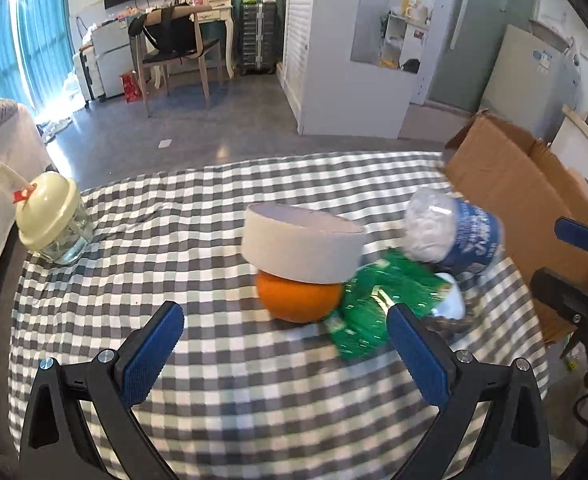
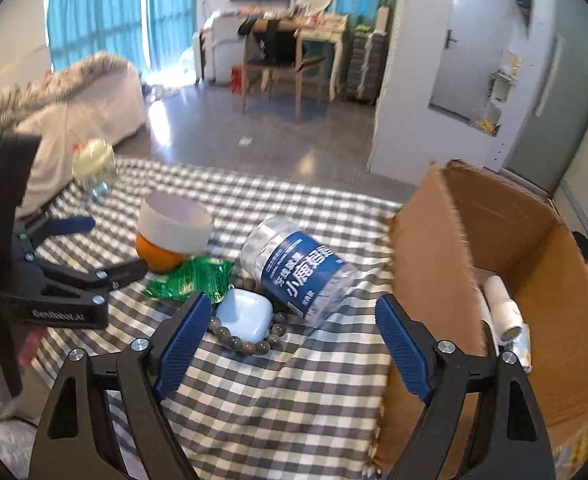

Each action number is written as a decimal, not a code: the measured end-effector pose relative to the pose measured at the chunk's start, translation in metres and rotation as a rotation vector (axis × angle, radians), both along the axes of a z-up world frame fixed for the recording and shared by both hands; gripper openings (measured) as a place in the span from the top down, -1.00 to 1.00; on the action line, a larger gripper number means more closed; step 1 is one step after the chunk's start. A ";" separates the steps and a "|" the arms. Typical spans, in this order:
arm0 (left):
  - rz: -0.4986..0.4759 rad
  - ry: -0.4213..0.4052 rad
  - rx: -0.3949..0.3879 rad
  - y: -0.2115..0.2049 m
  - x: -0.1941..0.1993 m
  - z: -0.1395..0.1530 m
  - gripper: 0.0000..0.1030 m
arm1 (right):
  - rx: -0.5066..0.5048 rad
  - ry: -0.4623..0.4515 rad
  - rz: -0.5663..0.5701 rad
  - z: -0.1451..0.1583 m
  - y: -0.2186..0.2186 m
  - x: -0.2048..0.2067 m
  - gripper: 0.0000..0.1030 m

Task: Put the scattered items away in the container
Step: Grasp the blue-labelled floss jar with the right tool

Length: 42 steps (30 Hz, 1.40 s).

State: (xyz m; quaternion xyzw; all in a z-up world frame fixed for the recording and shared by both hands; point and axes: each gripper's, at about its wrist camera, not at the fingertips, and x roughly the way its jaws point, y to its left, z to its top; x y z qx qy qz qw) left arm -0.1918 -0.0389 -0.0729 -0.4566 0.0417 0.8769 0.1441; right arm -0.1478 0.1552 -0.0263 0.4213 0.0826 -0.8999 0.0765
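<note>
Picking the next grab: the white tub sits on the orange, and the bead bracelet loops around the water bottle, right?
Not quite. The tub does sit on the orange, but the bracelet loops around the pale blue case, not the bottle, which lies beside it. The right wrist view shows it.

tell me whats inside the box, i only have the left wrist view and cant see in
Observer: A white roll lies inside the cardboard box.
Operator: whats the pale thing past the green packet
Observer: A pale blue case, with a bead bracelet curled around its front.
Operator: is the right gripper holding anything
Observer: No, it is open and empty, pointing at the cloth between the case and the box.
</note>
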 end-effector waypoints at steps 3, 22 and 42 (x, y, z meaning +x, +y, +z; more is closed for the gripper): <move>0.016 -0.013 0.010 -0.004 -0.014 -0.006 -1.00 | 0.053 -0.039 0.024 -0.010 -0.010 -0.017 -0.65; -0.004 -0.295 0.177 0.019 -0.072 -0.034 -1.00 | 0.257 -0.174 0.076 -0.065 -0.031 -0.083 -0.66; 0.065 -0.252 0.182 0.021 -0.072 -0.010 -0.29 | 0.163 -0.144 0.058 -0.056 -0.022 -0.066 -0.39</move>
